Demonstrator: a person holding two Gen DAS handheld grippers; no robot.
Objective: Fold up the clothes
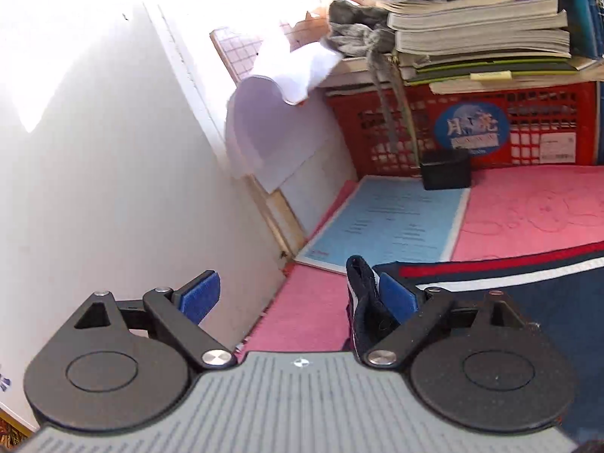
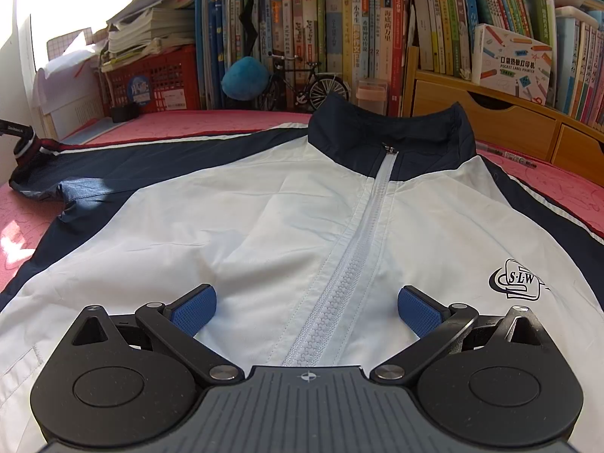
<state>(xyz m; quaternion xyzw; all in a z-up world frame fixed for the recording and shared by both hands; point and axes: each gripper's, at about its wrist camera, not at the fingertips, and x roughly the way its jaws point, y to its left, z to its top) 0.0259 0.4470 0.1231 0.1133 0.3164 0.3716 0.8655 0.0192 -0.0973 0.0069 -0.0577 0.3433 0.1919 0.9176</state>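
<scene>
A white and navy zip-up jacket (image 2: 264,219) lies flat, front up, on the pink bed cover (image 2: 226,122), collar toward the bookshelf. My right gripper (image 2: 306,311) is open and hovers just above the jacket's lower front, straddling the white zipper (image 2: 355,249). My left gripper (image 1: 300,296) is open at the end of the jacket's left sleeve. The dark ribbed cuff (image 1: 364,302) stands up against its right pad (image 1: 398,296), with the left pad well apart. The navy sleeve with red and white stripes (image 1: 509,271) runs off to the right. The left gripper also shows in the right wrist view (image 2: 22,143).
A white wall (image 1: 113,170) is close on the left. A red crate (image 1: 472,128) with stacked books on top, a small black box (image 1: 445,170) and a blue sheet (image 1: 385,219) lie at the bed's far corner. Bookshelf (image 2: 339,37) and wooden drawers (image 2: 490,124) stand behind the jacket.
</scene>
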